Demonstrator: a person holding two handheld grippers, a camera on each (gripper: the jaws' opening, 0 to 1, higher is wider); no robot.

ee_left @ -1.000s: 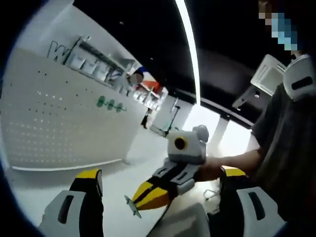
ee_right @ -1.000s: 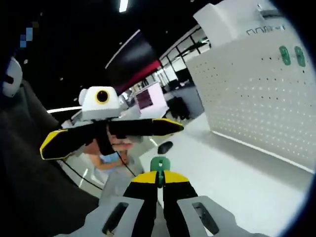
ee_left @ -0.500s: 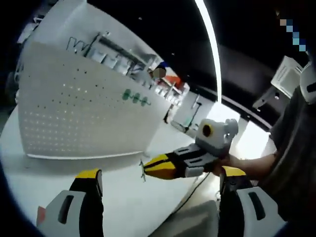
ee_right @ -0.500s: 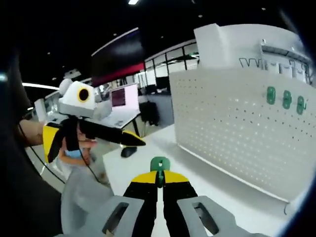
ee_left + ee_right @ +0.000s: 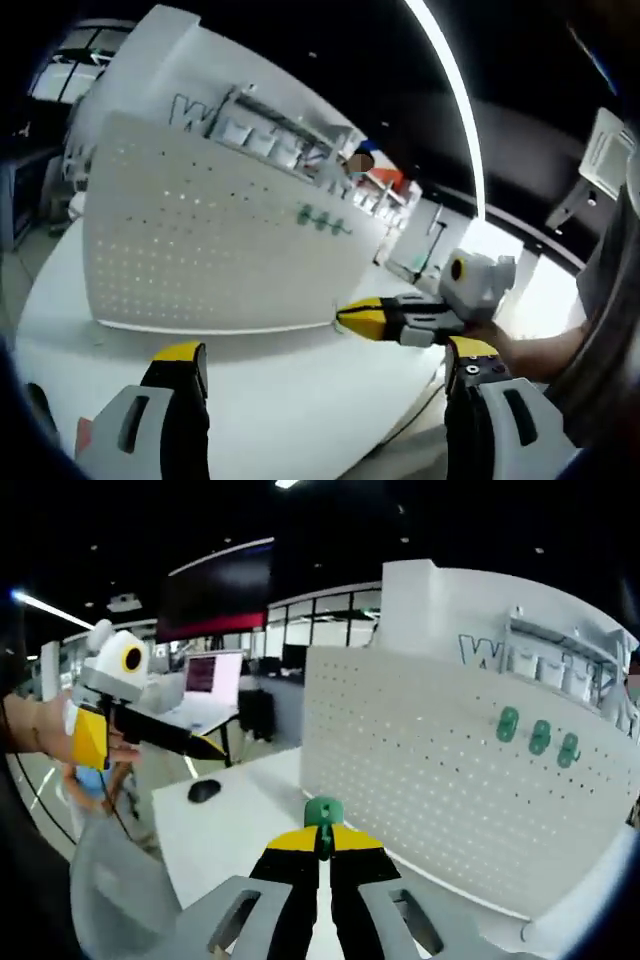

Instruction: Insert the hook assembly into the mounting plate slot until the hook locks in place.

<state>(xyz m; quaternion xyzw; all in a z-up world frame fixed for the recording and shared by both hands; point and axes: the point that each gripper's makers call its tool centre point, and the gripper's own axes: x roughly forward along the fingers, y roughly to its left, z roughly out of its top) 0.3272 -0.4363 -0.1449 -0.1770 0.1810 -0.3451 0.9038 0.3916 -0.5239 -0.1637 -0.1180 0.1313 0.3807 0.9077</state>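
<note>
- Right gripper (image 5: 322, 842): jaws pinched tight on a green hook (image 5: 323, 813), which pokes up just past the tips.
- Ahead of those jaws stands the white pegboard (image 5: 420, 770), upright on the table (image 5: 235, 820); three green hooks (image 5: 539, 736) hang on it, up and to the right.
- Left gripper (image 5: 325, 400): jaws spread wide, nothing between them, white tabletop beyond.
- In the left gripper view the right gripper comes in from the right, tips near the pegboard's lower corner.
- A black mouse (image 5: 204, 790) lies on the table, left of the right jaws.
- Room: dark ceiling with a bright light strip (image 5: 455, 95), desks and a monitor (image 5: 208, 675) behind.
</note>
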